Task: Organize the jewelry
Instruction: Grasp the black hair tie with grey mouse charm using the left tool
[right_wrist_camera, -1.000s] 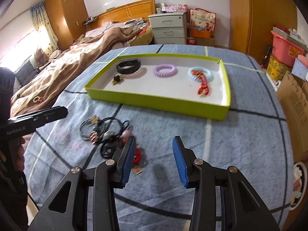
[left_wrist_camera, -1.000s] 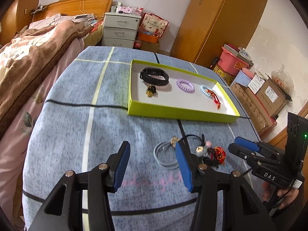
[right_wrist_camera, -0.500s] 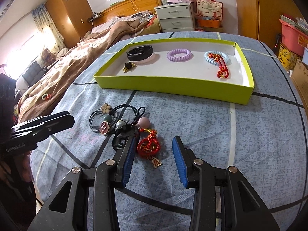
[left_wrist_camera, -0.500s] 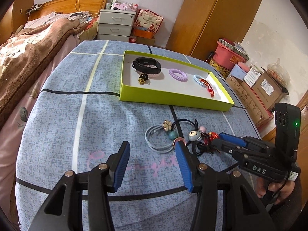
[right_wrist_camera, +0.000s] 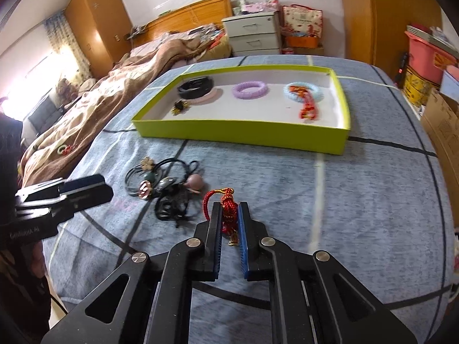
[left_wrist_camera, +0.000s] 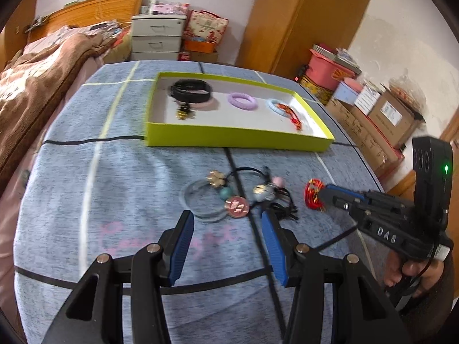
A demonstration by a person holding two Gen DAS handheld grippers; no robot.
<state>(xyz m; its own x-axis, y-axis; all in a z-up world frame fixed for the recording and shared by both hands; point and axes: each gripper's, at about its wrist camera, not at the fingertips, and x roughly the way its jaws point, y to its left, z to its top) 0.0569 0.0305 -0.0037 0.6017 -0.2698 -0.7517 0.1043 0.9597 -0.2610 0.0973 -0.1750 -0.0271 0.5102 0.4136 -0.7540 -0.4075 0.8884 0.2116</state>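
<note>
Your yellow-green tray (right_wrist_camera: pixel 241 136) sits at the far side of the blue checked cloth (right_wrist_camera: pixel 358 200), already holding a black band, a purple ring and a pale blue ring with a red charm, so it reads as the place sorted pieces go. Nearer you, left of centre, the tangle of hair ties (right_wrist_camera: pixel 163 186) lies on the cloth, unsorted, and your left gripper (left_wrist_camera: pixel 226 243) hangs just short of it with jaws spread and nothing between them. Your right gripper (right_wrist_camera: pixel 229 215) is closing on the red knotted charm (right_wrist_camera: pixel 228 213), just right of the tangle, its pads pinching the knot, probably because it lay apart and lifts without dragging the ties.
</note>
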